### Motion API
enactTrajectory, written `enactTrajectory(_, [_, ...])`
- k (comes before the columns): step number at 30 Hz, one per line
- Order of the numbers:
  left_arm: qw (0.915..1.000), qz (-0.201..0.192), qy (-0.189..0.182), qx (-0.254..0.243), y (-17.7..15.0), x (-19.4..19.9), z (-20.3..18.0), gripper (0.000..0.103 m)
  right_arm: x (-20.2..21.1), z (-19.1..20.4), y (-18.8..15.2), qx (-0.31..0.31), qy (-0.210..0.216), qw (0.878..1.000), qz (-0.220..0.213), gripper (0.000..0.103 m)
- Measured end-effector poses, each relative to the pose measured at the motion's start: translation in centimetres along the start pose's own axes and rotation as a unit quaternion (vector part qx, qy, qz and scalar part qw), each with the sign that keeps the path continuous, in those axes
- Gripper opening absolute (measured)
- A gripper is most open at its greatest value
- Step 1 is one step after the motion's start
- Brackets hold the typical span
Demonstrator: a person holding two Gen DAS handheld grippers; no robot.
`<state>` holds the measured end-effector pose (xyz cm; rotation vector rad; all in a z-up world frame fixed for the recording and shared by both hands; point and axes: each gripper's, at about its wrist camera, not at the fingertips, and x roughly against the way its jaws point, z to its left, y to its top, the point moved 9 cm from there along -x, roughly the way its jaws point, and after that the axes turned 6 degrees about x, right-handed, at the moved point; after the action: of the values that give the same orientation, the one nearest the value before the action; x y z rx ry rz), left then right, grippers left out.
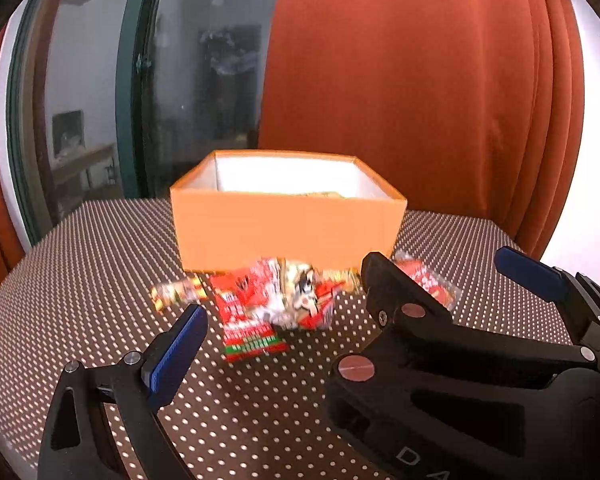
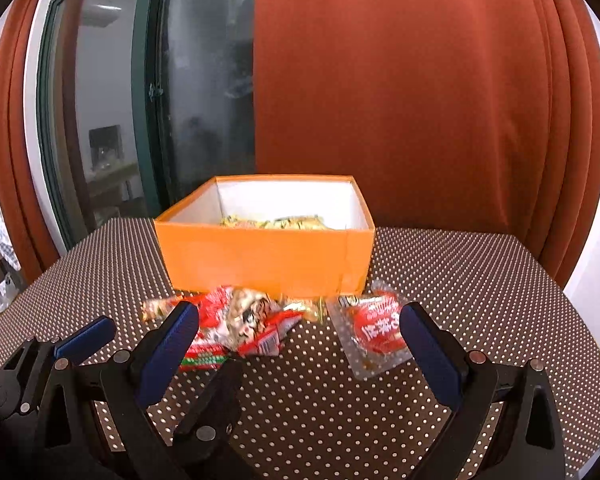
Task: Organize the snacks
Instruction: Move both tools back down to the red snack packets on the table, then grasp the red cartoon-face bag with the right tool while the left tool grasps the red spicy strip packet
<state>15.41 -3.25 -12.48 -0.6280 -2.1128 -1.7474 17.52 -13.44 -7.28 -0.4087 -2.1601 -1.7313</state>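
An open orange box [image 1: 284, 228] stands on the dotted table; it also shows in the right wrist view [image 2: 260, 256], with yellow snack packets [image 2: 276, 222] inside. A pile of red snack packets [image 1: 272, 304] lies in front of it, seen also in the right wrist view [image 2: 240, 324]. A clear packet with a red snack [image 2: 374, 330] lies to the right. My left gripper [image 1: 352, 312] is open and empty, near the pile. My right gripper [image 2: 300, 344] is open and empty, with its fingers either side of the packets. The right gripper's body crosses the left wrist view [image 1: 440, 352].
The brown dotted tablecloth [image 2: 460, 280] covers the table. An orange curtain [image 2: 400, 100] and a glass door [image 2: 204, 80] stand behind it. A small long packet [image 1: 176, 290] lies left of the pile. The table's edges lie close on both sides.
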Motion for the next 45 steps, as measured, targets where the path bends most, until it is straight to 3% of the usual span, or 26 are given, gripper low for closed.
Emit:
enactTrajectory(9, [0.9983,0.047,0.026,-0.022,-2.9,-3.3,1.3,0.097,-3.8,0.1,-3.2,-0.014,0.017,0.999,0.043,0.101])
enactTrajectory(17, [0.9933,0.069,0.067,-0.064,-3.2,-5.9,4.1,0.097,-7.8,2.3,-4.0,-0.022,0.048,0.996,0.075,0.101])
enactTrajectory(31, [0.9904,0.082,0.079,-0.079,-0.1,-8.8,7.9,0.097,-12.6,6.0,-1.7,-0.023,0.078,0.992,0.092,0.101])
enactTrajectory(35, [0.9896,0.098,0.082,-0.066,-0.5,-10.1,9.0,0.097,-14.5,5.7,-2.1,-0.022,0.06,0.992,0.113,0.101])
enactTrajectory(45, [0.9857,0.132,0.077,-0.071,-2.6,-12.4,9.0,0.097,-17.0,6.2,-4.2,-0.047,0.081,0.986,0.138,0.099])
